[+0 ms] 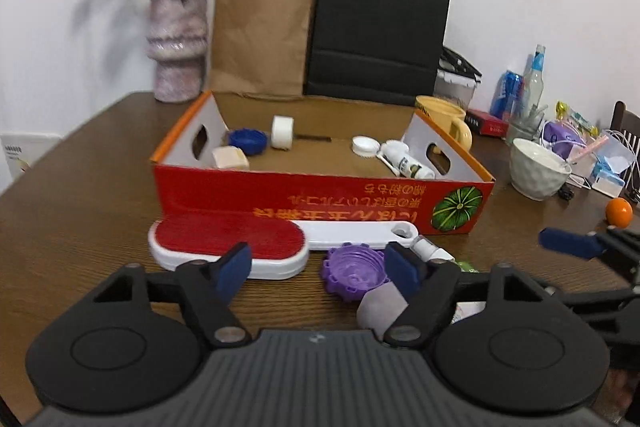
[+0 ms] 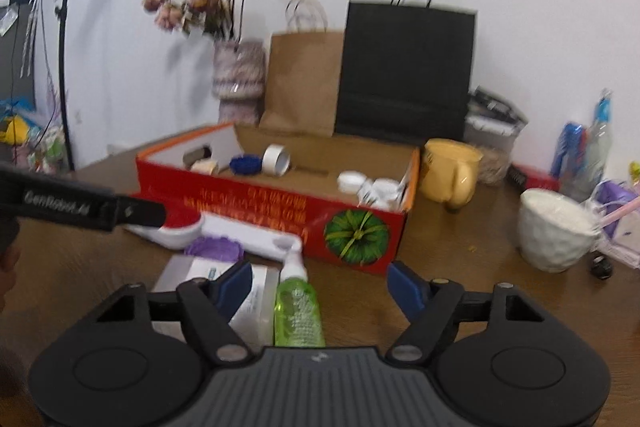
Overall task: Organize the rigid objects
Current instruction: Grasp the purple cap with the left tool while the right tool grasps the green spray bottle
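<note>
A red cardboard box (image 1: 280, 195) (image 2: 256, 203) stands open on the wooden table; inside lie a blue lid (image 1: 248, 141), a white tape roll (image 1: 282, 132), a beige block (image 1: 230, 158), a white cap (image 1: 365, 146) and a small white bottle (image 1: 408, 163). In front of it lie a red and white lint brush (image 1: 240, 247), a purple lid (image 1: 354, 273) (image 2: 216, 249), a green spray bottle (image 2: 298, 311) and a white box (image 2: 224, 287). My left gripper (image 1: 320, 267) is open just before the brush and purple lid. My right gripper (image 2: 320, 285) is open above the green bottle.
A flower vase (image 1: 178, 43), a brown paper bag (image 1: 260, 35) and a black bag (image 1: 380, 35) stand behind the box. A yellow mug (image 1: 444, 119) (image 2: 452, 171), a white bowl (image 1: 538, 169) (image 2: 556, 231), bottles and an orange (image 1: 619, 212) crowd the right side.
</note>
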`<action>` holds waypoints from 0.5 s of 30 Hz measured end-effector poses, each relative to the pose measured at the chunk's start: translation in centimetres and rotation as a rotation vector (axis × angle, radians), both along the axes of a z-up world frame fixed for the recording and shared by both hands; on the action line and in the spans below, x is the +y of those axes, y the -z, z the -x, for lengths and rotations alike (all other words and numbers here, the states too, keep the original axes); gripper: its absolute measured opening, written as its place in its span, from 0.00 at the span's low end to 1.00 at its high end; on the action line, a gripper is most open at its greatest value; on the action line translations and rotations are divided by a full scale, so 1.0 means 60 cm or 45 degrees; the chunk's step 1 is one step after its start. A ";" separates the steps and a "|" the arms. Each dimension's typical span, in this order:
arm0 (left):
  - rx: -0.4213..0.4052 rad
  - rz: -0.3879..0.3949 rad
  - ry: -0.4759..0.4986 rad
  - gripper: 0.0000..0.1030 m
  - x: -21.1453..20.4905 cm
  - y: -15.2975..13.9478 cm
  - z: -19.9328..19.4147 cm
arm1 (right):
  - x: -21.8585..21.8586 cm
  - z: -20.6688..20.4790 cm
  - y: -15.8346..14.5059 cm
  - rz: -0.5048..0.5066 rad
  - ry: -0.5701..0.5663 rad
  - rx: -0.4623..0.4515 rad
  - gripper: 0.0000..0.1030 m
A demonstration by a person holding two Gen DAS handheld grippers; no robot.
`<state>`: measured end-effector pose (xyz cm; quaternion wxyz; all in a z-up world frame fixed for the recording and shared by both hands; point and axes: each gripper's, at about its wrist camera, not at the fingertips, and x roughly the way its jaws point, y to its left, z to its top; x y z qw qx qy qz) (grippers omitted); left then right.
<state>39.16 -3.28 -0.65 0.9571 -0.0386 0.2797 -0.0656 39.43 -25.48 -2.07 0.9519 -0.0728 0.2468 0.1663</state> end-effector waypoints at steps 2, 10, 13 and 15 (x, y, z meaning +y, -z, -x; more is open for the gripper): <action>0.016 0.004 0.020 0.68 -0.007 0.007 -0.014 | 0.003 -0.011 0.011 0.009 0.001 0.020 0.66; 0.083 0.037 0.119 0.67 -0.039 0.026 -0.062 | -0.009 -0.043 0.016 -0.043 -0.005 0.045 0.58; 0.114 0.010 0.109 0.65 -0.049 0.035 -0.079 | -0.010 -0.055 0.027 -0.038 -0.004 0.084 0.56; 0.151 0.012 0.098 0.61 -0.050 0.042 -0.092 | -0.010 -0.056 0.033 -0.057 -0.028 0.111 0.55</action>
